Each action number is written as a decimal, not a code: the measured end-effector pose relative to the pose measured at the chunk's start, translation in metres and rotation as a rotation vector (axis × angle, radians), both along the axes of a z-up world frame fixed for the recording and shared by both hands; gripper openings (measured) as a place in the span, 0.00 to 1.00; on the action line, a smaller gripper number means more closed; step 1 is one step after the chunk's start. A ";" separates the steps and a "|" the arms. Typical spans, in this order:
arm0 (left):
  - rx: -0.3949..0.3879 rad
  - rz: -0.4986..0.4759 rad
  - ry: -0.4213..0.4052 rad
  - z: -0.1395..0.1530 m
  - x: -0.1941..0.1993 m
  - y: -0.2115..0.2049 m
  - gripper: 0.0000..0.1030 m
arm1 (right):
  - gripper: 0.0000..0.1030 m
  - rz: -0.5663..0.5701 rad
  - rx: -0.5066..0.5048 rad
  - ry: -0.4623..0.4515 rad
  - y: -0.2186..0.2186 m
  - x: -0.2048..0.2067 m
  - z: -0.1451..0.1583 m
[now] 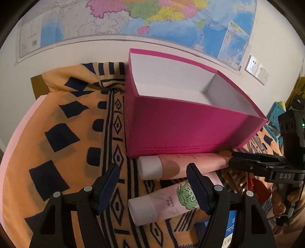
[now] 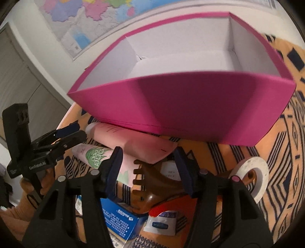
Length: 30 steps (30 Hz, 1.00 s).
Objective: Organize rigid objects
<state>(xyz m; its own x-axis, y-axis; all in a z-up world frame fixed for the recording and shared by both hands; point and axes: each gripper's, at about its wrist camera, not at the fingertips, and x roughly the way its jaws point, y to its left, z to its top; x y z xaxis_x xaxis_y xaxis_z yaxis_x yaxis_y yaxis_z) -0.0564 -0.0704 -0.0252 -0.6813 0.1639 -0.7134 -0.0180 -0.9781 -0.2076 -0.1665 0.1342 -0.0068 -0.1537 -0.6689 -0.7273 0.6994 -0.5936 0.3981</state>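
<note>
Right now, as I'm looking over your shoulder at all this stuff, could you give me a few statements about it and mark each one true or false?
1. The pink box has nothing in it. True.
2. The left gripper is clamped on a tube. False: its jaws stand open above the tube with the green label, not pressing it.
3. A brown comb lies between the right gripper's fingers. True.
4. The roll of white tape sits inside the box. False: it lies on the patterned cloth, outside the box.
5. A map hangs on the wall. True.
</note>
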 end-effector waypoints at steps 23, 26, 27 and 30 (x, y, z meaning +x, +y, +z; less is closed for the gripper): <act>0.028 -0.082 -0.022 -0.003 -0.005 0.013 0.69 | 0.52 -0.001 -0.020 -0.015 -0.001 0.000 -0.007; 0.031 -0.076 -0.022 -0.003 -0.004 0.012 0.69 | 0.51 0.001 -0.015 -0.006 -0.005 0.002 -0.005; 0.035 -0.074 -0.023 -0.003 -0.003 0.012 0.69 | 0.51 0.001 -0.014 -0.001 -0.005 0.002 -0.004; 0.045 -0.072 -0.018 -0.001 0.000 0.011 0.69 | 0.51 0.004 -0.011 0.016 -0.005 0.005 -0.002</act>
<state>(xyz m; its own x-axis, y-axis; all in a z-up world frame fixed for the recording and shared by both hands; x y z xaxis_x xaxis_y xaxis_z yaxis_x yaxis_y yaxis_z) -0.0562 -0.0590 -0.0263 -0.6535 0.2444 -0.7164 -0.0839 -0.9640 -0.2524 -0.1613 0.1295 -0.0090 -0.1628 -0.6775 -0.7173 0.7081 -0.5865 0.3933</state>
